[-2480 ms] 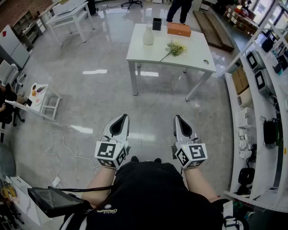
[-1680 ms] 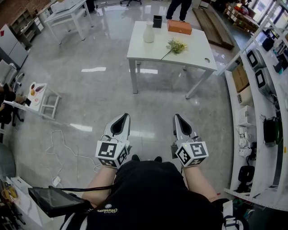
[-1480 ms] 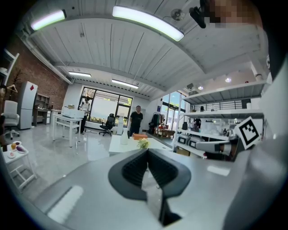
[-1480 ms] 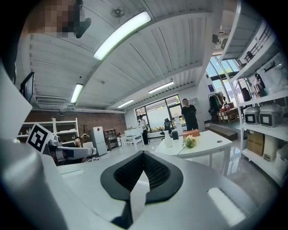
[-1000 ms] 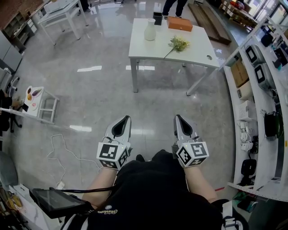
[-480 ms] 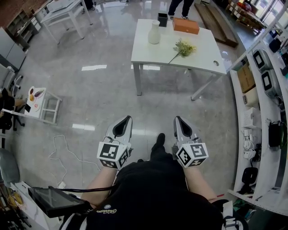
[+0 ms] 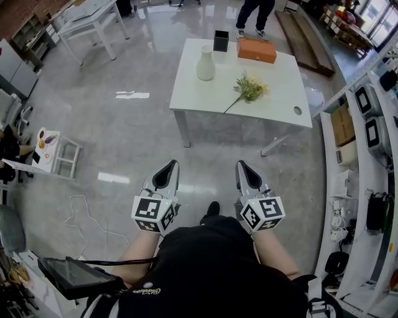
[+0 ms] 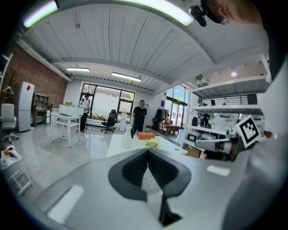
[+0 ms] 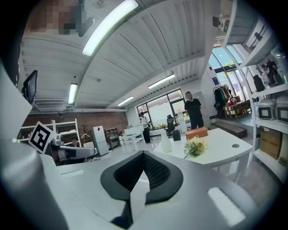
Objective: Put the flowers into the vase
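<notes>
Seen from above, a person in a black top holds a pair of tongs in each hand, low and side by side over a glossy grey floor (image 7: 124, 143). The left tongs (image 7: 170, 163) and the right tongs (image 7: 240, 164) both point ahead toward a white bench (image 7: 277, 115), which stands well apart from them. The camera riding on each pair shows its two dark ribbed pads closed together along a thin line. Nothing is caught between them, so both pairs are empty.

The flowers (image 7: 250, 89), a small yellow-green sprig, lie on their side near the middle of the bench top. Their thin stem trails toward the near edge. The vase (image 7: 206, 63), white and narrow-necked, stands upright to the left of the flowers, near them but not touching.

At the far edge of the bench sit a black container (image 7: 221, 40) and, to its right, an orange box (image 7: 256, 49). A second person's legs (image 7: 255, 15) stand just beyond that edge.

White shelving (image 7: 367, 143) holding appliances runs along the right of the room. A small white side table (image 7: 55, 141) stands at the left.
</notes>
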A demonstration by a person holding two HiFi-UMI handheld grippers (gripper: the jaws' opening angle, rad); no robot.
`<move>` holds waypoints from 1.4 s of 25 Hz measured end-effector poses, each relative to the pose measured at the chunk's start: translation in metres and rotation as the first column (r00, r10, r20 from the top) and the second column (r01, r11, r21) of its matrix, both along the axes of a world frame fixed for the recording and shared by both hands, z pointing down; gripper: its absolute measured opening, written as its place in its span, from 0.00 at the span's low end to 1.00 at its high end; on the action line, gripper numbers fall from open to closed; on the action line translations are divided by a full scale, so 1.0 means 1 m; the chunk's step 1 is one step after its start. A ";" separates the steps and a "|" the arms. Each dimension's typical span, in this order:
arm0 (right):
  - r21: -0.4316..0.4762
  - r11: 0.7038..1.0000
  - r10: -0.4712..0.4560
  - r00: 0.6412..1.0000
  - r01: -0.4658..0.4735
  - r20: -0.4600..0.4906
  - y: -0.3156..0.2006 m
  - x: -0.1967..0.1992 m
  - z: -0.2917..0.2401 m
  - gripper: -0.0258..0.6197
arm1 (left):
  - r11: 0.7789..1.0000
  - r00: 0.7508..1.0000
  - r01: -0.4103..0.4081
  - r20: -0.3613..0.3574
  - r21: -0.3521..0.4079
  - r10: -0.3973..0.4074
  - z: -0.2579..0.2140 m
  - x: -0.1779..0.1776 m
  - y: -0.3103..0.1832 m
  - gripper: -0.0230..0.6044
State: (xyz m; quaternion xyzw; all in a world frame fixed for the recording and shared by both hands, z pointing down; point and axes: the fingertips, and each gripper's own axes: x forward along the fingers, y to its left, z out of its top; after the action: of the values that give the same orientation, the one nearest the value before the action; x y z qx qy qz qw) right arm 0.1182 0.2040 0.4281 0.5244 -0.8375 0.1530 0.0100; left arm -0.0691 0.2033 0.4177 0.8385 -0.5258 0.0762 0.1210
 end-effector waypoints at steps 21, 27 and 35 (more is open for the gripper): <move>0.001 1.000 -0.001 1.000 0.001 -0.031 -0.207 0.036 0.005 0.04 | 0.997 0.997 0.073 -0.038 0.021 -0.072 -0.006 0.019 -0.196 0.05; 0.009 0.997 0.073 0.997 -0.072 -0.041 -0.281 0.016 -0.007 0.04 | 0.999 0.999 0.022 -0.041 0.032 -0.020 -0.015 -0.005 -0.276 0.05; 0.023 0.987 0.161 0.986 -0.160 -0.048 -0.351 -0.008 -0.017 0.04 | 0.999 0.998 -0.050 -0.044 0.015 0.050 -0.013 -0.029 -0.354 0.05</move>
State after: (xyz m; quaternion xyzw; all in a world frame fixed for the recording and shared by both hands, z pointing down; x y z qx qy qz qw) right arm 0.1105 -0.1466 0.4113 0.5939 -0.7935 0.1321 0.0134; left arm -0.0980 -0.1508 0.4048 0.8537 -0.5024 0.0569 0.1246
